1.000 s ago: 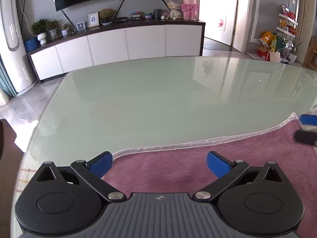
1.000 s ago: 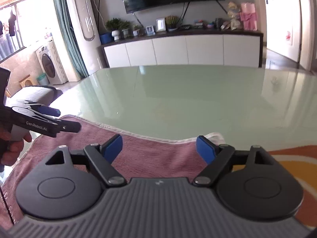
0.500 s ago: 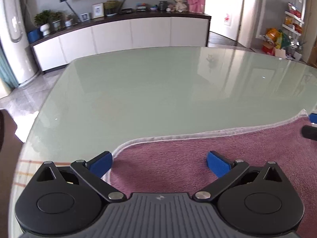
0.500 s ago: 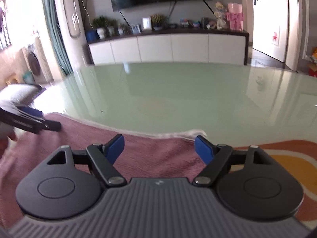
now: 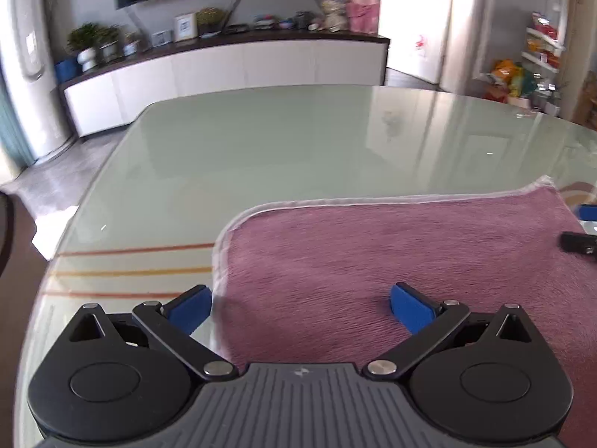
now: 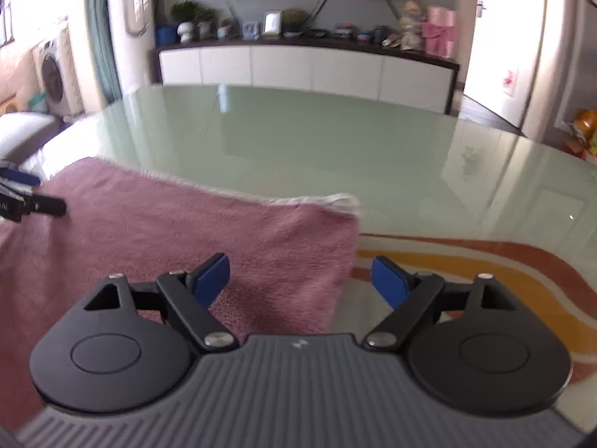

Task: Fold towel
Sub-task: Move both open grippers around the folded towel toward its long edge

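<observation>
one towel (image 5: 391, 254), two spread grippers

towel (image 5: 391, 246): near part hidden behind left gripper (image 5: 300, 304) body, right side cut by frame edge | right gripper (image 5: 582, 227) in left view: only tips show at edge, blurred | sideboard (image 6: 306, 67) ornaments: too small to tell

One pink towel (image 5: 410, 254) on the table (image 5: 280, 156), and two hand-held grippers: left (image 5: 300, 308), right (image 6: 298, 280).
</observation>
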Motion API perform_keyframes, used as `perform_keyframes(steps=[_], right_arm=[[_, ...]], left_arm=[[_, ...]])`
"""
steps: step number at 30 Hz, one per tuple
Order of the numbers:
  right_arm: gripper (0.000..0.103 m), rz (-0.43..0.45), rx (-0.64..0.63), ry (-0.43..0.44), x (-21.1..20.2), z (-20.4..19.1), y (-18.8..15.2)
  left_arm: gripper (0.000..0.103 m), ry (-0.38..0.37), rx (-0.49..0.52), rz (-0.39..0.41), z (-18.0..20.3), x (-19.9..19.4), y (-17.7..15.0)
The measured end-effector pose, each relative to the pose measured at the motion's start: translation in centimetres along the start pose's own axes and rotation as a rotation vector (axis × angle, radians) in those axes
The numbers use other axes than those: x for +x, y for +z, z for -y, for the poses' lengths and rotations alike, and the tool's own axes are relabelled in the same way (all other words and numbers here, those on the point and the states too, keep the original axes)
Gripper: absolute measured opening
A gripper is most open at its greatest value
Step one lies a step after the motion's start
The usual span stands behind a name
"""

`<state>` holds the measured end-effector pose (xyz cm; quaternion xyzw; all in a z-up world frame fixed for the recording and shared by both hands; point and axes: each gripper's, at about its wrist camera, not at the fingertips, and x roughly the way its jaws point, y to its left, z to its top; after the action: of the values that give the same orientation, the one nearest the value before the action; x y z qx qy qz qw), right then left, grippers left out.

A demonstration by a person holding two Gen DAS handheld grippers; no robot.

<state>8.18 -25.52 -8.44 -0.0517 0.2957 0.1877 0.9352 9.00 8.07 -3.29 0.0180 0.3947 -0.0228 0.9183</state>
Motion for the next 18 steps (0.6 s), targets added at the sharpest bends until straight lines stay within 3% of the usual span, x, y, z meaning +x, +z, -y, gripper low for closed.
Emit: perform_keyframes(steps=[7, 10, 13, 18], right_arm=[[0.086, 0.005, -0.033, 0.116, -7.3, -7.1, -3.1], [0.087, -0.005, -0.039, 0.129, -8.3, -9.6, -4.8], [0.087, -0.047, -0.027, 0.095, -7.9, -10.6, -6.4], [0.087, -0.073, -0.015, 0.030, -7.7, -9.1, -7.8]], left_arm=[[0.102, -0.070, 0.075, 0.064, 1.8, -8.1, -4.4], [0.102, -0.088, 0.105, 0.065, 2.9, -9.0, -6.4], [0.103, -0.073, 0.119, 0.052, 3.5, -8.3, -8.4], [0.103, -0.069, 0.024, 0.053, 1.2, -8.3, -10.1]])
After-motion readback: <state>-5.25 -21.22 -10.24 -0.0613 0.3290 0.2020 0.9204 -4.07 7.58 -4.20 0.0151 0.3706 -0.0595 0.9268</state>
